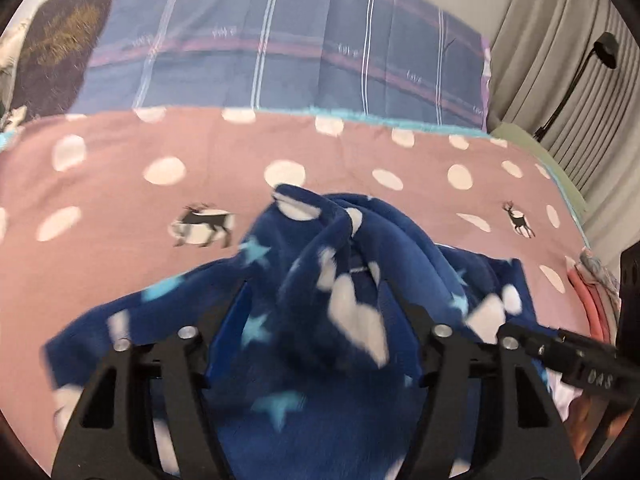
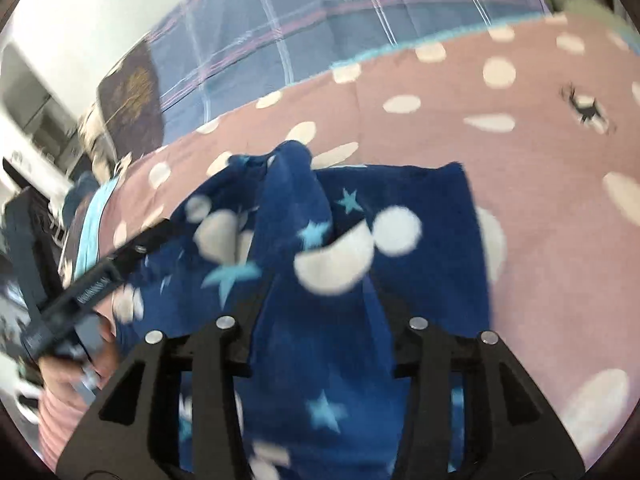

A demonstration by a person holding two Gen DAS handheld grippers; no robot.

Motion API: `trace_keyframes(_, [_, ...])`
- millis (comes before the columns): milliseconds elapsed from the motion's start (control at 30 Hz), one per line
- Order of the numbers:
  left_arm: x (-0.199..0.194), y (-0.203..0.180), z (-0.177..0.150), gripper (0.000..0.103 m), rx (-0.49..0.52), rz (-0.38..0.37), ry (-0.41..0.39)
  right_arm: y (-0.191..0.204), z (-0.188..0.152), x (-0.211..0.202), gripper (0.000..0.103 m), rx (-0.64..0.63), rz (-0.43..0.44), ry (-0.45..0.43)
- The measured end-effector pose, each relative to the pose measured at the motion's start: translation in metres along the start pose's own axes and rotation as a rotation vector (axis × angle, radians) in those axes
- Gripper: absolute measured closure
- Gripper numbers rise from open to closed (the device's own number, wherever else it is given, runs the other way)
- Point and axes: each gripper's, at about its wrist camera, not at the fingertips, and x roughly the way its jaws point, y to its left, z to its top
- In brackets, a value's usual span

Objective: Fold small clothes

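Navy fleece, soft and thick, printed with white hearts, white dots and pale blue stars: this small fleece garment (image 1: pixel 340 280) is bunched up over a bed, partly lifted and partly trailing onto the pink bedspread with white dots and little deer (image 1: pixel 120 184). Seen along the left hand-held gripper (image 1: pixel 320 264), the cloth rises in a ridge between the two black fingers and drapes over them, so the tips are buried; the jaws look drawn in close on a fold, and the fabric stands up from them as if pinched there. More of the garment spreads out low to the left and right of that gripper, lying flat on the bedspread.

From the right hand-held gripper (image 2: pixel 316 248) the picture is much the same: a thick band of the navy fleece garment (image 2: pixel 400 208) runs down between its fingers and hides the tips. Those fingers stand further apart, with a bundled fold filling the gap, and I cannot tell whether the pads press on it. Beyond, a flat panel of the garment lies on the bedspread (image 2: pixel 540 160).

Both views are blurred. Each gripper shows at the edge of the other's view, so the two are close together. Behind the bedspread lies a blue plaid pillow with pink and white stripes (image 1: pixel 300 48), and grey curtains (image 1: pixel 560 60) hang at the right.
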Motion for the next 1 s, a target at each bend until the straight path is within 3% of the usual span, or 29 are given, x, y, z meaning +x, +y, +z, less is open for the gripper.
trace_keyframes(33, [0.011,-0.002,0.001,0.094,0.002,-0.001,0.015,0.0,0.004,0.007,0.059,0.012,0.006,0.002])
trace_keyframes(67, [0.012,-0.001,0.001,0.096,-0.016,0.004,0.02,-0.001,0.006,0.012,0.059,0.022,0.007,0.001])
trace_keyframes(133, [-0.003,0.008,-0.005,0.096,-0.049,-0.016,-0.03,-0.001,0.009,0.02,0.059,0.03,0.006,-0.001])
trace_keyframes(200, [-0.018,0.025,-0.019,0.096,-0.042,0.04,-0.071,-0.001,0.01,0.021,0.059,0.035,0.006,-0.009])
trace_keyframes(333, [0.0,0.07,-0.053,0.094,-0.104,0.028,0.021,0.0,0.006,0.022,0.058,0.002,0.0,-0.038])
trace_keyframes(467, [-0.013,0.056,-0.045,0.089,-0.061,0.094,0.01,0.013,0.005,0.024,0.057,-0.004,-0.033,-0.091])
trace_keyframes(533, [-0.032,0.049,-0.034,0.089,-0.036,0.117,-0.05,0.023,0.006,0.021,0.058,-0.024,-0.02,-0.123])
trace_keyframes(600, [-0.05,0.042,-0.023,0.09,-0.042,0.106,-0.135,0.033,0.008,0.022,0.064,-0.061,-0.003,-0.131])
trace_keyframes(667, [-0.055,0.037,-0.016,0.09,-0.06,0.046,-0.169,0.037,0.01,0.028,0.081,-0.084,0.004,-0.106])
trace_keyframes(733, [-0.031,0.032,-0.017,0.09,-0.049,0.039,-0.101,0.034,0.008,0.048,0.084,-0.068,-0.045,-0.035])
trace_keyframes(800, [0.022,0.034,-0.032,0.089,-0.005,0.149,0.063,0.023,0.003,0.071,0.088,-0.043,-0.082,0.027])
trace_keyframes(833, [0.038,0.036,-0.043,0.089,0.025,0.166,0.061,0.023,-0.001,0.074,0.088,-0.067,-0.09,0.011])
trace_keyframes(867, [0.034,0.031,-0.044,0.091,0.046,0.171,0.022,0.028,-0.006,0.074,0.088,-0.124,-0.113,-0.012])
trace_keyframes(1000, [0.015,0.019,-0.043,0.088,0.122,0.243,0.019,0.056,-0.024,0.073,0.087,-0.314,-0.277,-0.085])
